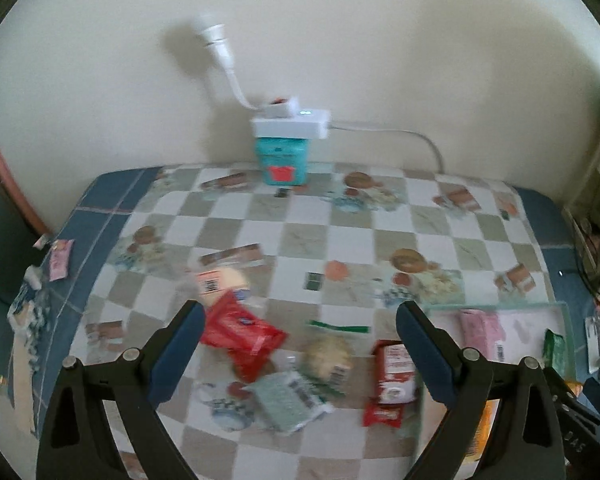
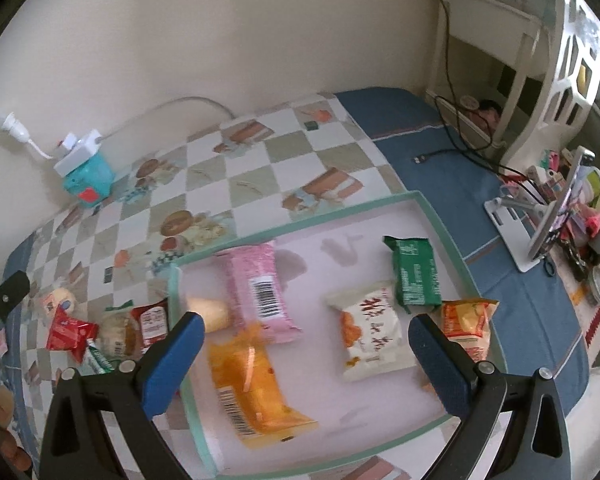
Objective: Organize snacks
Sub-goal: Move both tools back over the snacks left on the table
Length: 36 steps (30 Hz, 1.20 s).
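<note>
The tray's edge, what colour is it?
Mint green rim, seen best from the right wrist view.

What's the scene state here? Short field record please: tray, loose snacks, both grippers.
tray: green-rimmed tray, on the checkered tablecloth
in tray: pink packet, orange packet, white packet, green packet, orange-yellow packet at the rim
loose snacks: pile left of the tray, including red packet, pale green packet
left gripper: open, empty, over the pile
right gripper: open, empty, over the tray
</note>
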Each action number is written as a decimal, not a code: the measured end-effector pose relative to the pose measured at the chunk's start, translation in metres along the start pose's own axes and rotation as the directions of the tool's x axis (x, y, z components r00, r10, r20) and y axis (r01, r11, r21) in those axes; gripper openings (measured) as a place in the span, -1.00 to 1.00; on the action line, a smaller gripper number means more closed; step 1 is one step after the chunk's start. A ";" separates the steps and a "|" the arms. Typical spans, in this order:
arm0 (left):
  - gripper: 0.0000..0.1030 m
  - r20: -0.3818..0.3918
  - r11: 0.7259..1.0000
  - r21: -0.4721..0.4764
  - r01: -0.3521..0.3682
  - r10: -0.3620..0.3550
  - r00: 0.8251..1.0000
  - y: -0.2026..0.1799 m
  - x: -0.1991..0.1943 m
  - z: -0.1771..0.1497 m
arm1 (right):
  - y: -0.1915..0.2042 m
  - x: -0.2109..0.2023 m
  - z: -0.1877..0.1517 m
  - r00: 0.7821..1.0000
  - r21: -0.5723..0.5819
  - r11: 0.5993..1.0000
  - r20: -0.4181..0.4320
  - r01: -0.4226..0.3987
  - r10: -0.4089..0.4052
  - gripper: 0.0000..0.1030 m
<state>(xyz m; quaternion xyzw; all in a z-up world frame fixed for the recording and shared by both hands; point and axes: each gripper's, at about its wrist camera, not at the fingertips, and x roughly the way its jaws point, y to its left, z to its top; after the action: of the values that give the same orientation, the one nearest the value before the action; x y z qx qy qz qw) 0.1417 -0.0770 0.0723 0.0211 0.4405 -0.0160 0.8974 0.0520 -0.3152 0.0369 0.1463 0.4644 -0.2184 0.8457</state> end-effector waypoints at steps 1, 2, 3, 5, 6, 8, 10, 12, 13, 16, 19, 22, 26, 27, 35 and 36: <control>0.87 0.000 1.000 -0.019 -0.002 0.002 1.000 0.011 -0.001 0.000 | 0.005 -0.002 -0.001 1.000 -0.009 1.000 0.005 -0.003 0.003 1.00; 0.87 0.001 0.999 -0.035 -0.004 0.004 1.000 0.020 -0.002 -0.001 | 0.010 -0.004 -0.001 1.000 -0.017 1.000 0.010 -0.005 0.005 1.00; 0.87 0.000 0.999 -0.043 -0.009 0.009 1.000 0.028 -0.002 -0.001 | 0.015 -0.006 -0.001 1.000 -0.025 1.000 0.013 -0.008 0.009 1.00; 0.87 0.005 0.998 -0.059 -0.036 0.036 0.999 0.045 -0.002 -0.002 | 0.025 -0.009 -0.003 1.000 -0.038 0.999 0.016 -0.020 0.021 1.00; 0.87 0.009 0.996 -0.070 -0.058 0.059 0.998 0.057 -0.002 -0.004 | 0.033 -0.010 -0.004 0.999 -0.047 0.998 0.015 -0.030 0.030 1.00; 0.87 0.008 0.992 -0.085 -0.089 0.090 0.996 0.075 -0.002 -0.006 | 0.043 -0.011 -0.006 0.999 -0.063 0.997 0.018 -0.041 0.042 1.00; 0.87 0.002 0.989 -0.111 -0.102 0.103 0.995 0.095 -0.001 -0.008 | 0.056 -0.012 -0.009 0.998 -0.086 0.995 0.020 -0.050 0.052 1.00; 0.87 0.000 0.983 -0.154 -0.104 0.105 0.994 0.118 -0.001 -0.010 | 0.070 -0.013 -0.012 0.998 -0.112 0.992 0.023 -0.059 0.062 1.00; 0.87 0.002 0.979 -0.175 -0.108 0.110 0.994 0.129 -0.001 -0.010 | 0.077 -0.014 -0.014 0.997 -0.123 0.990 0.023 -0.064 0.067 1.00; 0.93 0.000 0.968 -0.215 -0.127 0.130 0.991 0.152 0.000 -0.012 | 0.098 -0.014 -0.018 0.996 -0.157 0.984 0.020 -0.083 0.088 1.00; 0.98 -0.010 0.956 -0.261 -0.135 0.138 0.990 0.175 0.004 -0.016 | 0.119 -0.013 -0.024 0.995 -0.194 0.977 0.017 -0.091 0.097 1.00; 0.98 -0.030 0.947 -0.296 -0.123 0.120 0.992 0.191 0.010 -0.019 | 0.141 -0.011 -0.030 0.994 -0.238 0.965 0.008 -0.108 0.113 1.00; 0.98 -0.055 0.936 -0.333 -0.116 0.104 0.993 0.206 0.019 -0.023 | 0.168 -0.006 -0.039 0.991 -0.288 0.948 -0.014 -0.135 0.136 1.00; 0.98 -0.063 0.933 -0.341 -0.113 0.097 0.993 0.210 0.023 -0.025 | 0.174 -0.004 -0.042 0.989 -0.299 0.943 -0.022 -0.143 0.143 1.00; 0.98 -0.182 0.915 -0.388 -0.108 0.039 0.983 0.223 0.064 -0.041 | 0.206 0.026 -0.062 0.985 -0.341 0.926 -0.106 -0.163 0.135 1.00; 0.98 -0.210 0.912 -0.395 -0.109 0.026 0.977 0.224 0.073 -0.045 | 0.208 0.031 -0.065 0.984 -0.345 0.924 -0.122 -0.165 0.130 0.99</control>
<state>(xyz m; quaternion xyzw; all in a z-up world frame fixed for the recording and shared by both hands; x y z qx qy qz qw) 0.1620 0.1479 -0.0078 -0.1478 0.5211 0.1088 0.8335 0.1255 -0.1137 -0.0143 0.0366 0.5240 -0.0596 0.8488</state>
